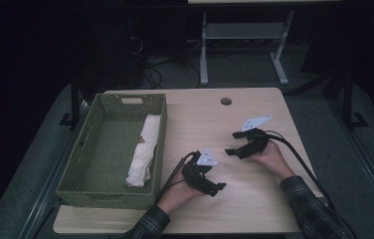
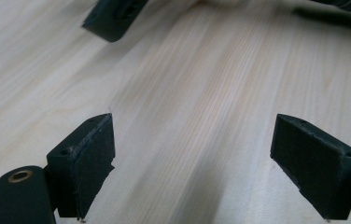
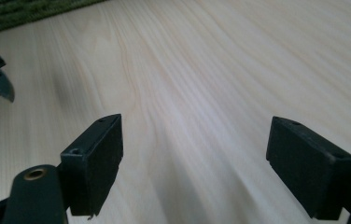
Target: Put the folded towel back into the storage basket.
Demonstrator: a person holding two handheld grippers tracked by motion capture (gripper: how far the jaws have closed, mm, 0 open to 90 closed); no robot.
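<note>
My left gripper (image 1: 216, 188) rests low over the wooden table (image 1: 254, 204) near the front, just right of the basket, held by a hand in a plaid sleeve. Its jaws stand wide apart (image 2: 192, 158) with only bare wood between them. My right gripper (image 1: 233, 143) is a little farther back and to the right, pointing left. It is open too (image 3: 194, 163), with nothing between its fingers. The two grippers face each other a short way apart. A jaw of the right gripper (image 2: 113, 18) shows at the top of the left gripper view.
A green woven basket (image 1: 105, 198) takes up the table's left side, with a folded white cloth (image 1: 142, 149) along its right wall. A corner of the basket (image 3: 19, 11) shows in the right gripper view. A round cable hole (image 1: 226, 101) lies near the far edge.
</note>
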